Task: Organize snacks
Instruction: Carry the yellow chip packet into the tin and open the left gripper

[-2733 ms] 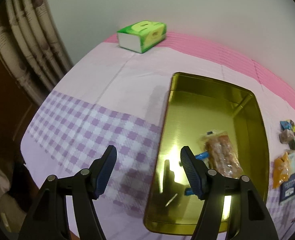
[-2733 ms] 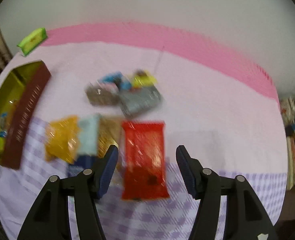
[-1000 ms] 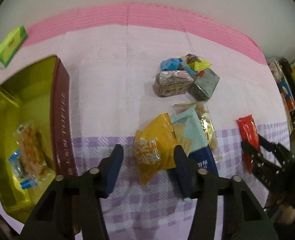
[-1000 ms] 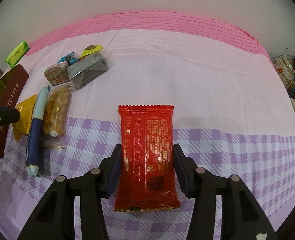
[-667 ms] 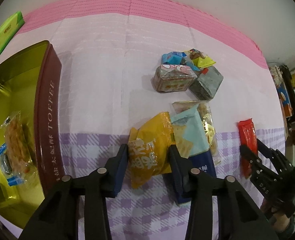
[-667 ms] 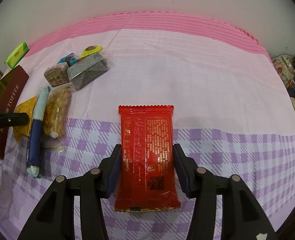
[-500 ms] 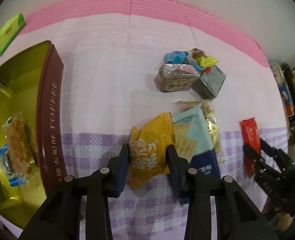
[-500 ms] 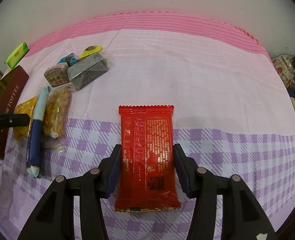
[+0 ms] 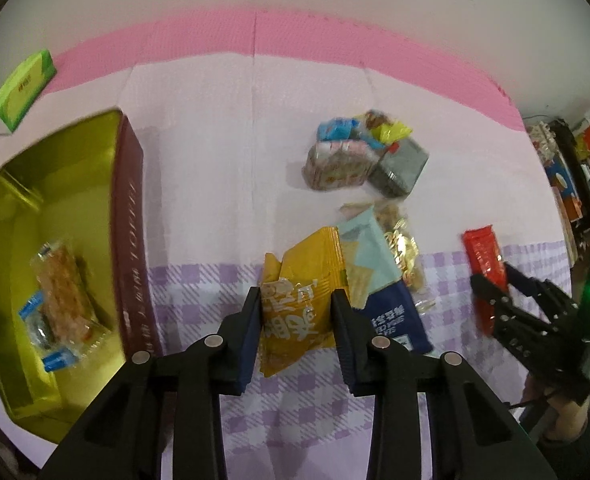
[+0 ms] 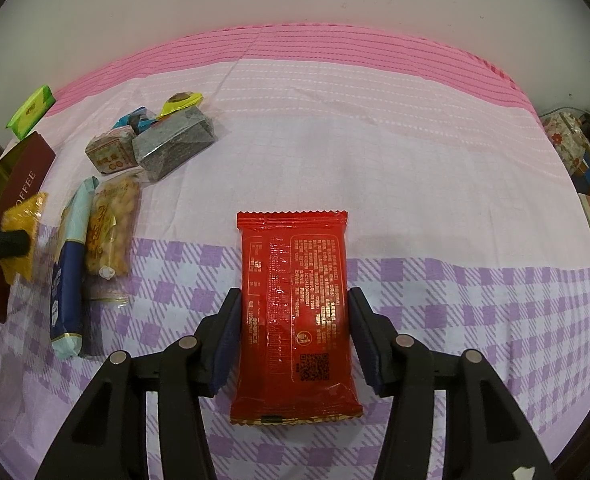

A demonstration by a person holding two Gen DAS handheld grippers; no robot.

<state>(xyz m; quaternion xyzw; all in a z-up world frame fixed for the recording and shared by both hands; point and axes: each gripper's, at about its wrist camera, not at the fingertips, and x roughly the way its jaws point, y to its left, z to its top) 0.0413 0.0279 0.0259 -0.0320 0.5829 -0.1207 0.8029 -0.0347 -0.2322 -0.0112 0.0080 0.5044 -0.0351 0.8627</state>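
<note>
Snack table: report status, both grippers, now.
Left gripper closing on yellow packet. Right gripper astride red packet, grip unclear. Gold tin open, nothing in the way.

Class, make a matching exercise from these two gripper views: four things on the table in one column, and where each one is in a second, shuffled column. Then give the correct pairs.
Things
1. yellow snack packet
2. red snack packet
3. green tissue pack
4. clear-wrapped biscuit

Places
A. inside the gold tin
B. between the right gripper fingers
C. far corner, beyond the tin
D. between the left gripper fingers

Pairs: 1-D, 2-B, 3-C, 4-A
</note>
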